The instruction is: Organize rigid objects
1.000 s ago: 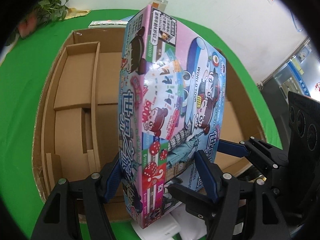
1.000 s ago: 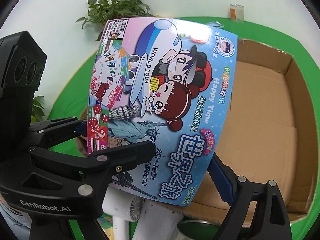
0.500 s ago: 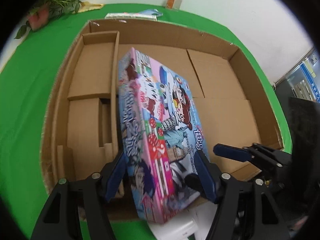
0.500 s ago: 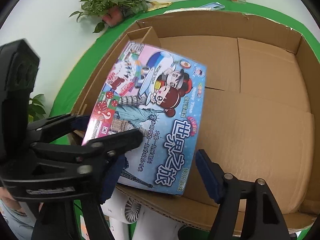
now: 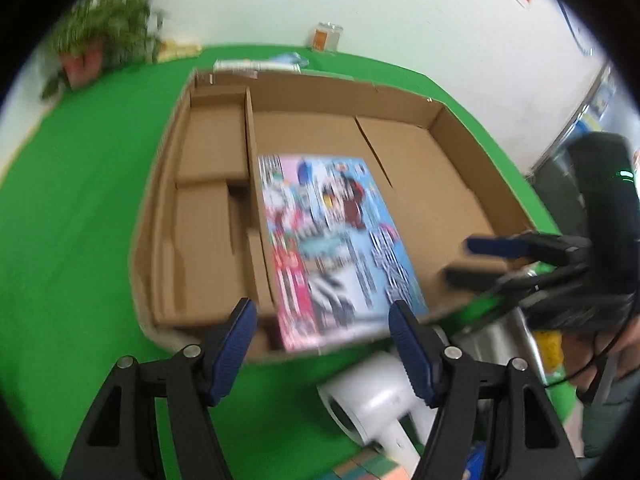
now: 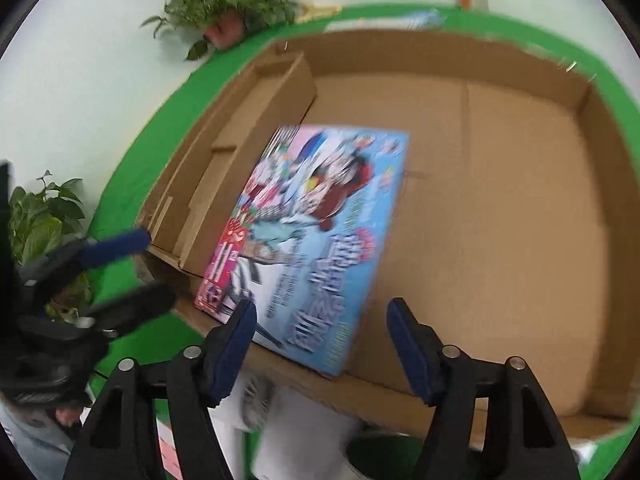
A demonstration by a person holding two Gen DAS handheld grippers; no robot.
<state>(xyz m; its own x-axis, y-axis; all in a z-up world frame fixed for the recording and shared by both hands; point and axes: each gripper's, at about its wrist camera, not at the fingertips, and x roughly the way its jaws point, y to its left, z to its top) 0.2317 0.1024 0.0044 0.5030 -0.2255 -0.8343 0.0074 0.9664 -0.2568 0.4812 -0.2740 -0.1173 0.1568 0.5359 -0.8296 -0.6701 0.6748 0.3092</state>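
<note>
The colourful board-game box (image 5: 332, 248) lies inside the big cardboard box (image 5: 460, 128), next to its inner divider (image 5: 252, 184), with its near end resting on the front wall. It also shows in the right wrist view (image 6: 316, 240). My left gripper (image 5: 322, 328) is open and empty, just in front of the game box. My right gripper (image 6: 320, 328) is open and empty, just short of the game box's near edge. Each gripper shows in the other's view, right (image 5: 480, 260) and left (image 6: 132, 268).
A white hair dryer (image 5: 372, 404) lies on the green table (image 5: 72, 240) in front of the cardboard box. Potted plants (image 6: 228, 4) stand at the back left. A small jar (image 5: 326, 36) and flat packets (image 5: 256, 65) lie behind the box. The left compartments (image 5: 208, 216) hold nothing.
Both grippers let go of the game box and pulled back towards me. The game box dropped from upright to lying in the cardboard box.
</note>
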